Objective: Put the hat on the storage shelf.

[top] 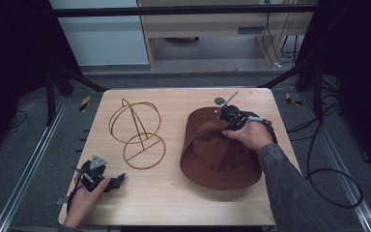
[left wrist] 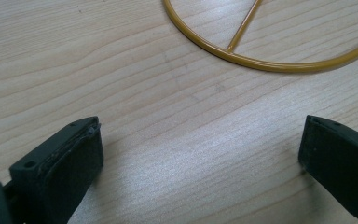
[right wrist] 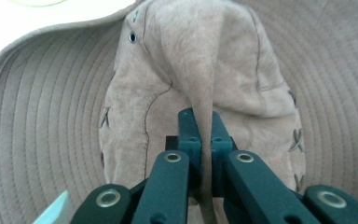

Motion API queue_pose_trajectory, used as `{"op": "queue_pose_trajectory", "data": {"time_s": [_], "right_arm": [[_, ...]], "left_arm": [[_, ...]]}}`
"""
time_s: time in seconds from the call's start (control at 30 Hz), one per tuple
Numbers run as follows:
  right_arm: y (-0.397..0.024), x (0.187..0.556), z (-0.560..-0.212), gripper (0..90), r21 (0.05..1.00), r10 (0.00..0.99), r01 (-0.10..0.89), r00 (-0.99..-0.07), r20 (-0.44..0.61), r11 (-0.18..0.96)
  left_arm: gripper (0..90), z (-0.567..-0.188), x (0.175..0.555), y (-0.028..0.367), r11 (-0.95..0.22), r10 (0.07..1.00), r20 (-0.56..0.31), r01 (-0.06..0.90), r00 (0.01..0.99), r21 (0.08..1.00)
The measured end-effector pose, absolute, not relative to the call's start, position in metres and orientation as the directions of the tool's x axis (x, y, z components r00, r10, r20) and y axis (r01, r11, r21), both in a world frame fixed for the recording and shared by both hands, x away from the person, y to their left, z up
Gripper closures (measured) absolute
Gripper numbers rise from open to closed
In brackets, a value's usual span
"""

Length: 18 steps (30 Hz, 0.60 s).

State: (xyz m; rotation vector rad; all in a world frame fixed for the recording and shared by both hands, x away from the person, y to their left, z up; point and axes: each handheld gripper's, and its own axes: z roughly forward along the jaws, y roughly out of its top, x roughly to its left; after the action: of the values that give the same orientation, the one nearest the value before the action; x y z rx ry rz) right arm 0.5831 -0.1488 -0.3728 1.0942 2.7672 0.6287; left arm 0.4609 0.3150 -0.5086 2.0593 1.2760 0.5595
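The wooden counter [top: 174, 203] carries everything; the brown brimmed hat [top: 220, 159] lies directly beneath the right hand-held gripper [top: 228, 115], which is clamped on a raised fold of the hat's crown [right wrist: 200, 70], the fabric pinched between its closed jaws; the gold wire hat stand [top: 137, 133] sits ahead of the left hand-held gripper [top: 118, 180], its base ring [left wrist: 270, 63] just beyond the jaws; that gripper rests low over bare wood, jaws wide apart, holding nothing.

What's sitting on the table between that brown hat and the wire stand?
Nothing: in the high view a bare strip of wooden table separates the brown hat from the wire stand. The right claw pinches the hat's crown.
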Motion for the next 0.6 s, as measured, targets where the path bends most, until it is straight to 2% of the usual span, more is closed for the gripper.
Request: {"op": "queue_pose_trajectory", "data": {"time_s": [0.33,0.6], "right_arm": [[-0.151,0.569,-0.335,88.9,0.482,0.655,0.591,-0.754,0.045,0.647],[-0.148,0.555,-0.285,88.9,0.556,0.65,0.549,-0.76,0.021,0.624]], "left_arm": [[0.0,-0.509,0.461,0.315,-0.321,0.899,0.021,0.625,0.437,0.712],[0.0,-0.508,0.461,0.315,-0.322,0.899,0.021,0.627,0.437,0.709]]}}
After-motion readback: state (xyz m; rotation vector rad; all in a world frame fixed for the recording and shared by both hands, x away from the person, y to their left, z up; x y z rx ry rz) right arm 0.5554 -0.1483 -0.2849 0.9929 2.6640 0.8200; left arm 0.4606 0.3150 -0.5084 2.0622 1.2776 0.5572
